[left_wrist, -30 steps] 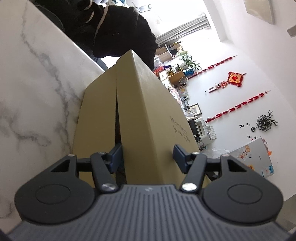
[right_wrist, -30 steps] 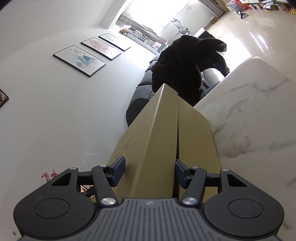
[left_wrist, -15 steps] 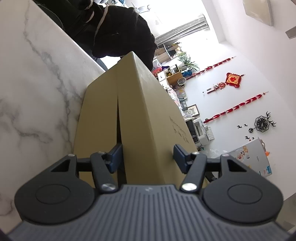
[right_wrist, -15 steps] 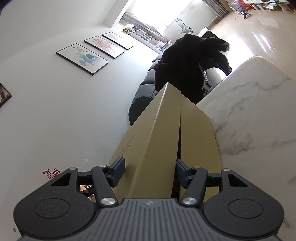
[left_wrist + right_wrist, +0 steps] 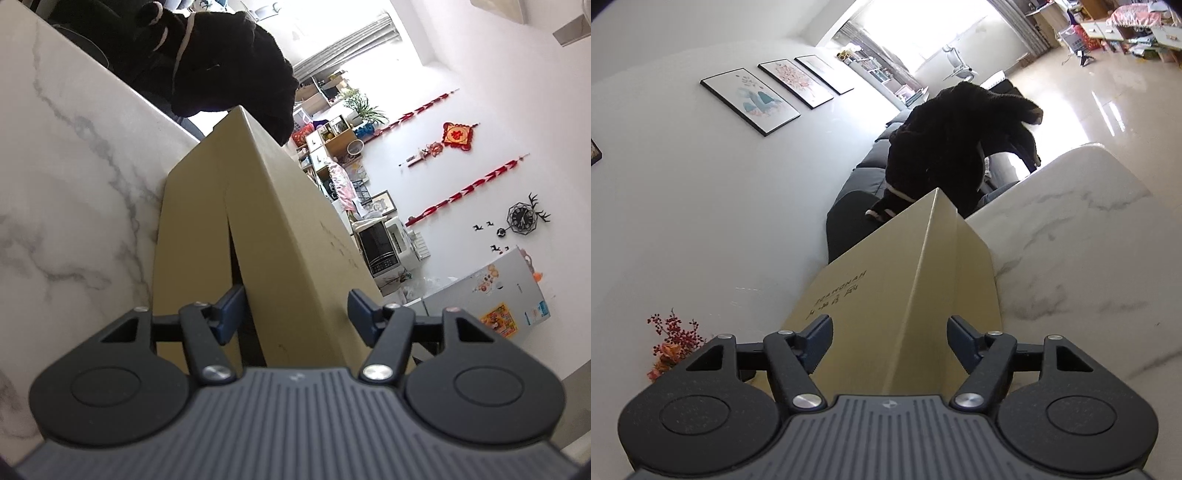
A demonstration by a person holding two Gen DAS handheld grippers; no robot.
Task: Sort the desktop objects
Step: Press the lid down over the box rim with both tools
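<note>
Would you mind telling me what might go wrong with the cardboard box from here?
1. The jaws of the right gripper have just been opening around a corner of the cardboard box; if that end relies on them, it may slip or drop.
2. The box's far end reaches the edge of the marble table, so a push could tip it off.

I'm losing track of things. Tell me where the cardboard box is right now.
The cardboard box lies on the marble table, centre frame in both wrist views, a flap between each gripper's jaws, a black garment behind it.
</note>
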